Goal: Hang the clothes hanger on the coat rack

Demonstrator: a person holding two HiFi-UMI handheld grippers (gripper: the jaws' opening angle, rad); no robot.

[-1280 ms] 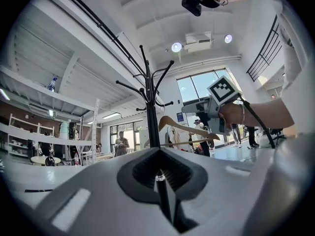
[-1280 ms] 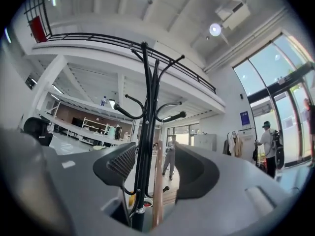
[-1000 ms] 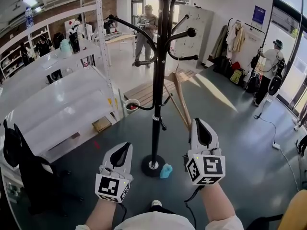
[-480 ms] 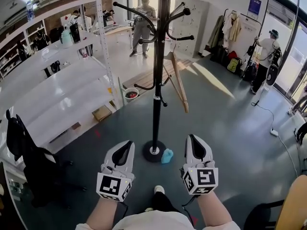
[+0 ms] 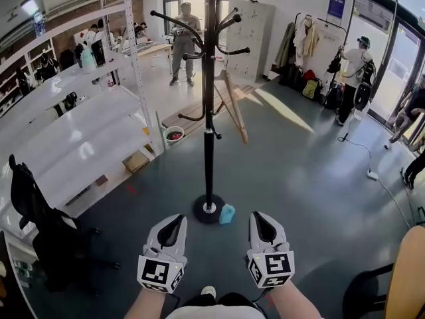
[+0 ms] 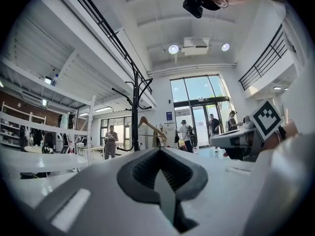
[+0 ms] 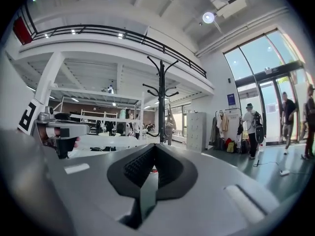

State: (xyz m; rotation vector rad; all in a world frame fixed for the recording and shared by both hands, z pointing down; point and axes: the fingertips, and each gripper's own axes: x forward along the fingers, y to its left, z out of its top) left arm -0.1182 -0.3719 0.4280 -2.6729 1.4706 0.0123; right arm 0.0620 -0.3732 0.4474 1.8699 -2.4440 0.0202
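Observation:
The black coat rack (image 5: 209,131) stands on its round base on the grey floor ahead of me. A wooden clothes hanger (image 5: 232,105) hangs from one of its lower right hooks, free of both grippers. My left gripper (image 5: 177,219) and right gripper (image 5: 257,216) are held low, side by side, short of the base, both shut and empty. In the left gripper view the rack (image 6: 135,112) and the hanger (image 6: 148,127) show far beyond the left gripper (image 6: 160,152). The right gripper view shows the rack (image 7: 161,102) above the right gripper (image 7: 154,147).
A small blue object (image 5: 227,213) lies on the floor beside the rack's base. White shelving (image 5: 80,138) runs along the left, with a black chair (image 5: 33,224) in front of it. A yellow chair (image 5: 408,278) is at the right edge. Several people stand in the background.
Both grippers have drawn back and down from the rack, and the view has backed away with them. The hanger stays hanging on the rack.

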